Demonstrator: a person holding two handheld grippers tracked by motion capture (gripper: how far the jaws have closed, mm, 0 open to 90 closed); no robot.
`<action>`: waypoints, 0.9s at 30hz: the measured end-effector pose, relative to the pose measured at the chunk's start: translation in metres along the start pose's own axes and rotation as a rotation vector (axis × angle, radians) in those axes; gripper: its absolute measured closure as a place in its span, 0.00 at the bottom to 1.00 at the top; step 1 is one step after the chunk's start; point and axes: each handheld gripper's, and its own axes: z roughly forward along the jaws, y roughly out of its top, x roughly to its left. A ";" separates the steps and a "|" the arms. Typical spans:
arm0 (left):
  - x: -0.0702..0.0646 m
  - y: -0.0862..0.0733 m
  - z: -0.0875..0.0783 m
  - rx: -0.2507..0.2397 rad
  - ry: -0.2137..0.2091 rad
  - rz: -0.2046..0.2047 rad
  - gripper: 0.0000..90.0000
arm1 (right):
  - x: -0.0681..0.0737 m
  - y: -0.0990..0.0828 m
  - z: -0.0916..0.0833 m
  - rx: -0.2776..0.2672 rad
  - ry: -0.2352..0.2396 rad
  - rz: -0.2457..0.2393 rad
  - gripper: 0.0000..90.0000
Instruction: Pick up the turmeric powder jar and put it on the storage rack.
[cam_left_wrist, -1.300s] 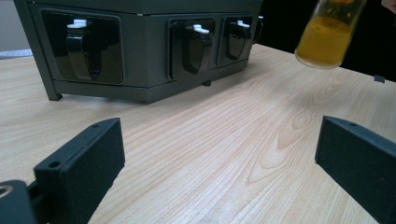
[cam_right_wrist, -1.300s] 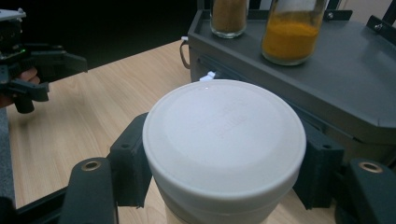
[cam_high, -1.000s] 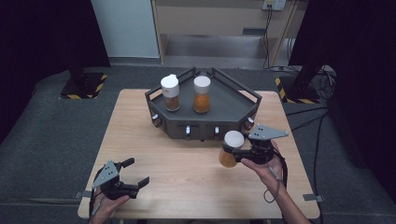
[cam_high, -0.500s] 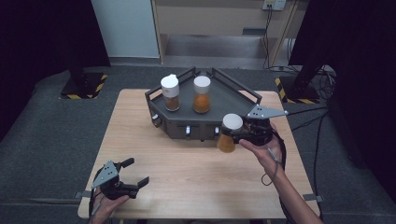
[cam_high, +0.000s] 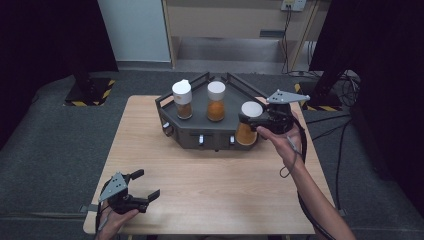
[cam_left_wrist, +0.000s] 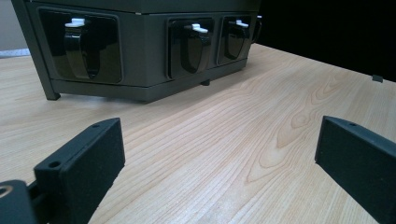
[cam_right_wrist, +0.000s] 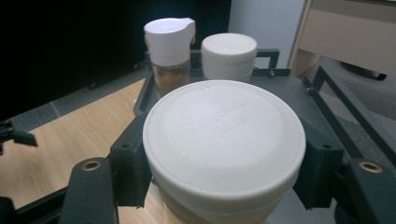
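This looks like a lab or test room set up for recording, not a home. A lone wooden table (cam_high: 210, 185) stands on grey carpet-like flooring (cam_high: 55, 150), with black curtains (cam_high: 45, 35) closing off the far left and right. Yellow-and-black hazard tape (cam_high: 90, 95) marks what are probably stand bases at the far corners. Cables (cam_high: 350, 85) lie loose on the floor at the right, and leads run up to a wall socket (cam_high: 293, 5) above a pale wooden cabinet (cam_high: 235, 22) at the far wall.
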 end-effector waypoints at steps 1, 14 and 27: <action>0.000 0.000 0.000 -0.001 0.000 -0.002 0.00 | -0.002 0.002 0.001 0.003 -0.005 0.001 0.37; 0.000 0.000 0.000 0.001 0.000 -0.005 0.00 | -0.021 0.024 0.019 -0.003 -0.092 0.029 0.37; 0.001 -0.001 0.000 0.000 0.000 -0.006 0.01 | -0.038 0.030 0.047 0.021 -0.146 0.052 0.37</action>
